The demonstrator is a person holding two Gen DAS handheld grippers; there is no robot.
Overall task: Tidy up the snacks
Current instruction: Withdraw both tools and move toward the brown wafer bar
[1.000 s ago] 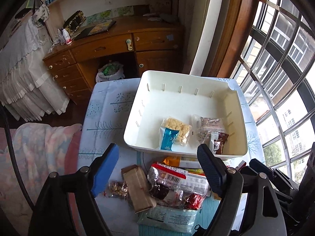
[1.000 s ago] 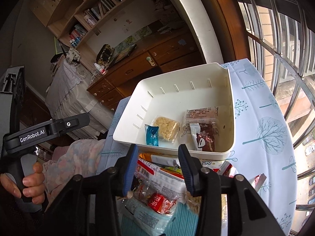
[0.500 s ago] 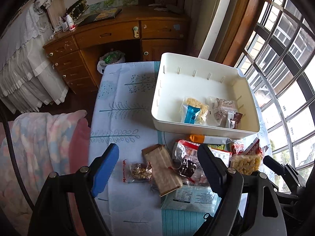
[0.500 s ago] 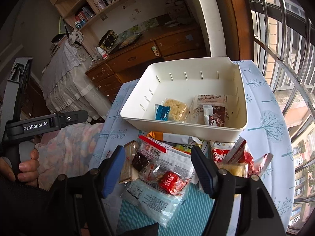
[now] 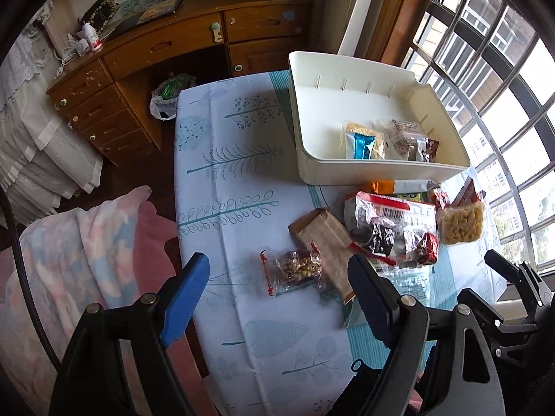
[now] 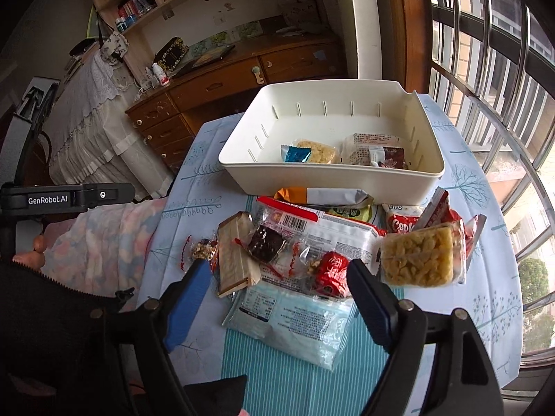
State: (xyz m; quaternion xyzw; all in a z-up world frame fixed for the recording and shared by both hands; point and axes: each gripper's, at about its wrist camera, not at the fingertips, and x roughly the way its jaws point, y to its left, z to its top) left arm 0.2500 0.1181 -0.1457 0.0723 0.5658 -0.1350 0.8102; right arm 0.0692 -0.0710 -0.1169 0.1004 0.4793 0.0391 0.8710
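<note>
Both grippers are wide and hold nothing: the left gripper (image 5: 277,284) hangs above the nut packet (image 5: 295,270), the right gripper (image 6: 279,287) above the snack pile (image 6: 312,242). The white bin (image 6: 312,180), behind the pile on the desk (image 5: 225,180), has three packets inside.

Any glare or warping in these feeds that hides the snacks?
Left wrist view: window is blown out white, fisheye bends the frames, snacks in the white bin stay readable. Right wrist view: glare sits on the clear wrappers, window side overexposed, corners vignetted black.
</note>
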